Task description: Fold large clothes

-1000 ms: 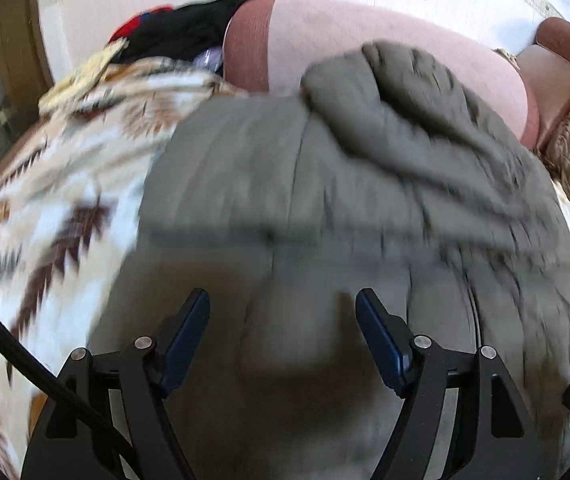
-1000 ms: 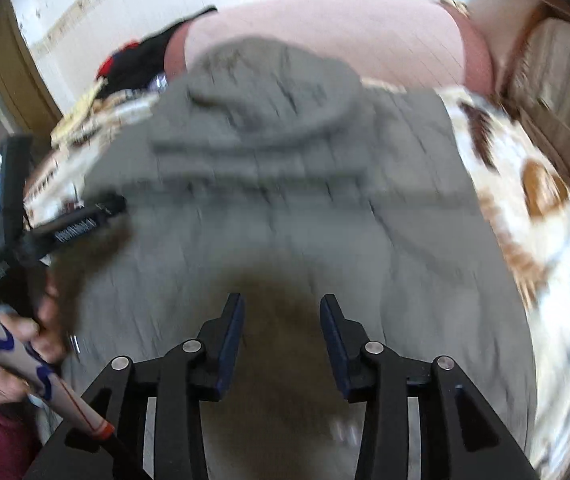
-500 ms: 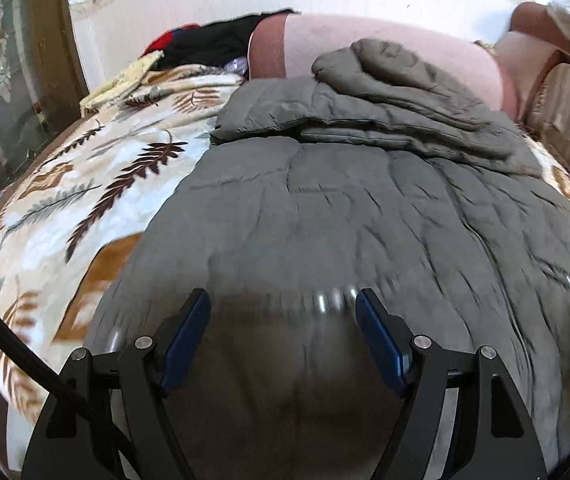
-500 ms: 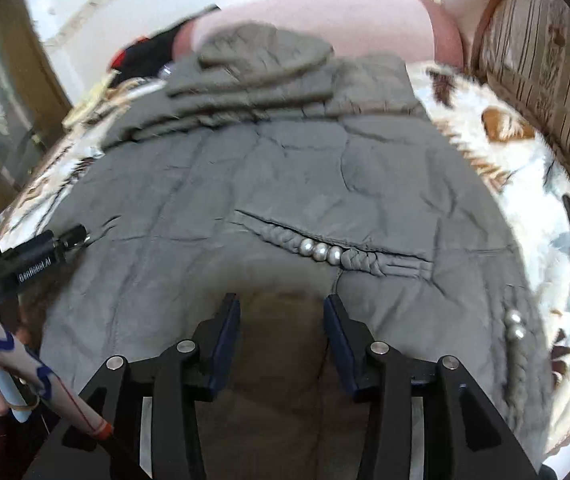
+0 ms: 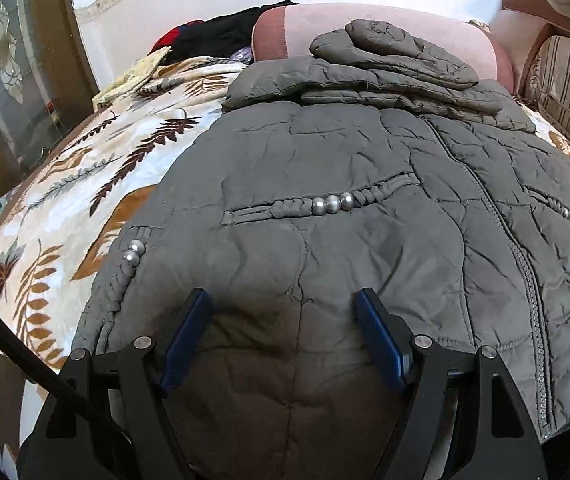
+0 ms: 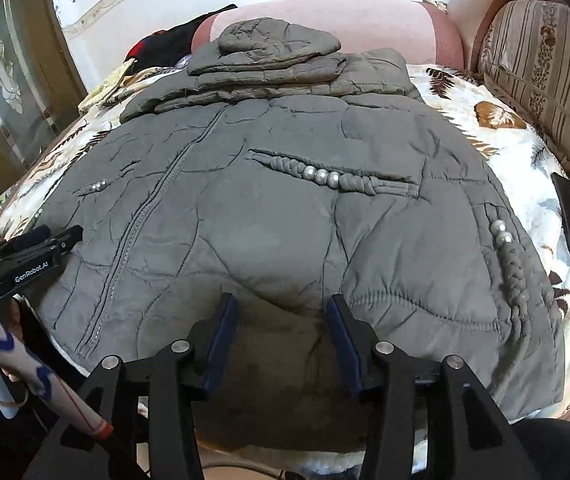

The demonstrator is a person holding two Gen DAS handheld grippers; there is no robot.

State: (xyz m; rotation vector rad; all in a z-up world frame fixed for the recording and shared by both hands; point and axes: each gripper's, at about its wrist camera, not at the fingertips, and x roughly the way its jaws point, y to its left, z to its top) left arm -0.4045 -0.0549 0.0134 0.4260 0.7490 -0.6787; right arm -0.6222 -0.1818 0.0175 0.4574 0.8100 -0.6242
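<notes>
Grey quilted jacket (image 5: 365, 208) (image 6: 285, 216) lies flat, front side up, spread on the leaf-print blanket (image 5: 85, 184) (image 6: 525, 160). Zip runs down the centre, closed. Two slanted pockets, each trimmed with braid and silver beads; similar trim at both side hems. Sleeves and hood are folded in a stack across the jacket's top end, at the blanket's far edge. Surface creased.

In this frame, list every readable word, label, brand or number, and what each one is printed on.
"GenRobot.AI": white lettering on the side of the left gripper, seen in the right wrist view.
Nothing else reads: the grey jacket shows no tag or logo, and the floral blanket carries only a leaf pattern.
</notes>
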